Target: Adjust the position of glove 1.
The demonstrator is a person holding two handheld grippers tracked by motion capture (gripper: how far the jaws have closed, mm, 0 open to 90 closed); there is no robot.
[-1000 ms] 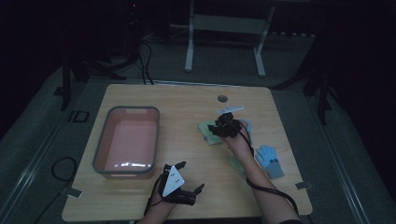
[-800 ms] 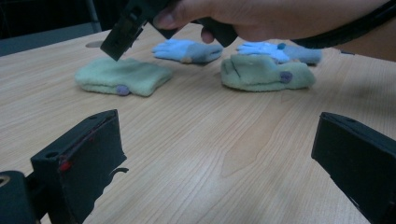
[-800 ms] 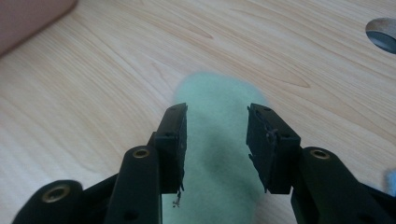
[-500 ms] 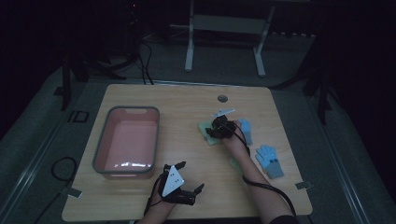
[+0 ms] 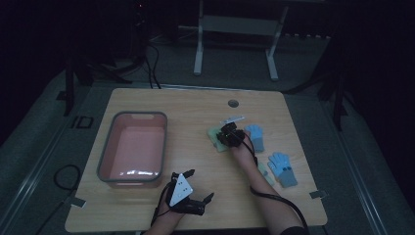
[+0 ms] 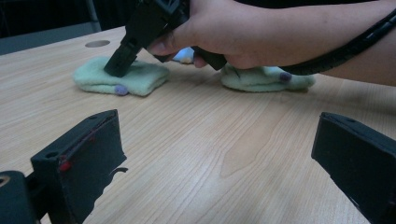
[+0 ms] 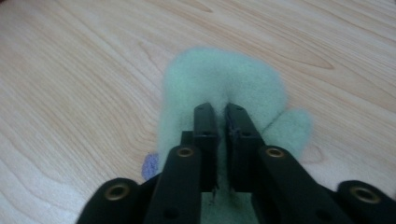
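Note:
A pale green mitten (image 5: pixel 215 138) lies flat on the wooden table (image 5: pixel 195 107), right of centre. My right gripper (image 7: pixel 222 108) points down onto it. Its jaws have just been closing and now pinch a fold of the mitten's (image 7: pixel 219 79) fabric between them. In the left gripper view the right gripper (image 6: pixel 116 70) presses into that mitten (image 6: pixel 140 79), and a second green mitten (image 6: pixel 261 78) lies behind the hand. My left gripper (image 5: pixel 188 196) rests near the table's front edge. Its jaws stand wide open (image 6: pixel 219 158) over bare wood.
A pink bin (image 5: pixel 105 161) with a grey rim stands at the left of the table. Two blue gloves (image 5: pixel 255 135) (image 5: pixel 283 167) lie to the right of my right hand. A round cable hole (image 5: pixel 233 103) sits near the far edge.
My right hand has sunk a little and settled onto the green mitten. The left hand and its gripper have stayed where they were.

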